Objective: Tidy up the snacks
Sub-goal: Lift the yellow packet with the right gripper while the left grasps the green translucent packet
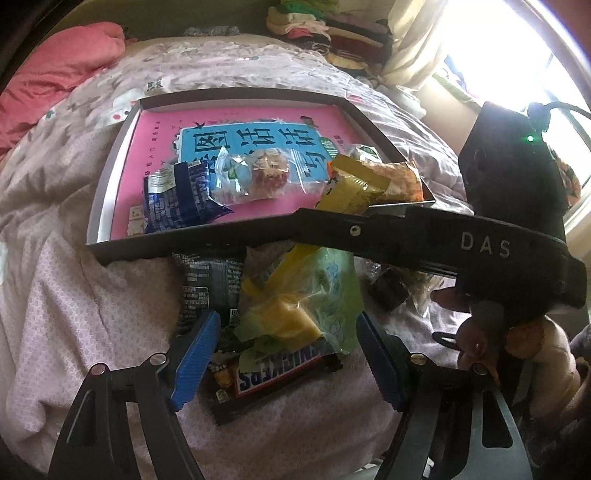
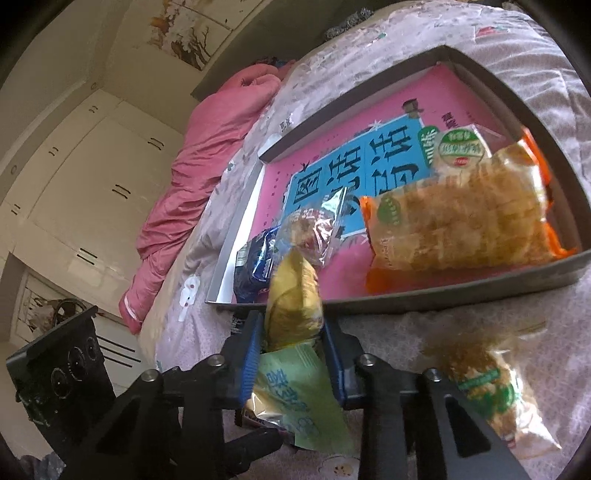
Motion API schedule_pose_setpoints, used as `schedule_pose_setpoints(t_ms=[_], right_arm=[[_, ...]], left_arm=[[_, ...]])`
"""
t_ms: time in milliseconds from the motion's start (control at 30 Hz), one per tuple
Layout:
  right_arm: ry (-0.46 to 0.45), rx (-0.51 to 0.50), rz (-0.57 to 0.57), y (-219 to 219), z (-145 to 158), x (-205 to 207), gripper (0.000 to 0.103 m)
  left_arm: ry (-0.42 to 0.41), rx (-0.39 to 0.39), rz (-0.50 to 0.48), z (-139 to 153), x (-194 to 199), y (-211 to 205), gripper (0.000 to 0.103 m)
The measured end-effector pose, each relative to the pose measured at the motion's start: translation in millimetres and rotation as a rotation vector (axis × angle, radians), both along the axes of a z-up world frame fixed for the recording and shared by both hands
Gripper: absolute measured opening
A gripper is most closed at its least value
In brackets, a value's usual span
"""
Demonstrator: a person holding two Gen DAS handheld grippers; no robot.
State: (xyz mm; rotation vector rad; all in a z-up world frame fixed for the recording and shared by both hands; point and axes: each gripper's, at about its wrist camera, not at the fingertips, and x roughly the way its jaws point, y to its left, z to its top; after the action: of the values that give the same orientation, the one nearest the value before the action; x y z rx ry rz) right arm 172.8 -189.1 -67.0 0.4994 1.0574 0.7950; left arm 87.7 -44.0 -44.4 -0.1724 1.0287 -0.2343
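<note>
My right gripper (image 2: 292, 321) is shut on a yellow snack packet (image 2: 291, 299), which it holds just above the near rim of the grey tray (image 2: 443, 295). In the left wrist view that packet (image 1: 351, 188) hangs over the tray's near right corner. Inside the tray (image 1: 103, 192) lie a blue packet (image 1: 177, 199), a clear packet with a round pastry (image 1: 258, 173) and an orange packet (image 1: 399, 181). My left gripper (image 1: 288, 317) stands open around a green packet with a yellow cake (image 1: 295, 306) on the bed, its blue pads apart from the wrapper.
Beneath the green packet lie a Snickers bar (image 1: 280, 376) and a dark packet (image 1: 207, 284). A clear bag of brown snack (image 2: 484, 384) rests on the bedspread to the right. A pink quilt (image 1: 62, 70) is bunched at the bed's far side, with folded clothes (image 1: 325, 33) behind.
</note>
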Motion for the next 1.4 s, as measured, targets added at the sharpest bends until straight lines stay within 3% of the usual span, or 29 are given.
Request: schedule_pose_setpoints(t_ms=[67, 367, 1000, 1400], right_arm=[[-0.004, -0.005, 0.004, 3, 0, 0, 0.03], [-0.045, 0.007, 0.001, -5, 9, -3, 0.019], [-0.171, 0.042, -0.06, -30, 40, -6, 0.018], [-0.235, 0.074, -0.091, -43, 57, -10, 0.018]], left_arm=[[0.004, -0.009, -0.002, 0, 2, 1, 0.055], [0.018, -0.002, -0.001, -2, 5, 0, 0.044], [0.004, -0.045, -0.007, 1, 3, 2, 0.039], [-0.053, -0.051, 0.016, 23, -1, 9, 0.039]])
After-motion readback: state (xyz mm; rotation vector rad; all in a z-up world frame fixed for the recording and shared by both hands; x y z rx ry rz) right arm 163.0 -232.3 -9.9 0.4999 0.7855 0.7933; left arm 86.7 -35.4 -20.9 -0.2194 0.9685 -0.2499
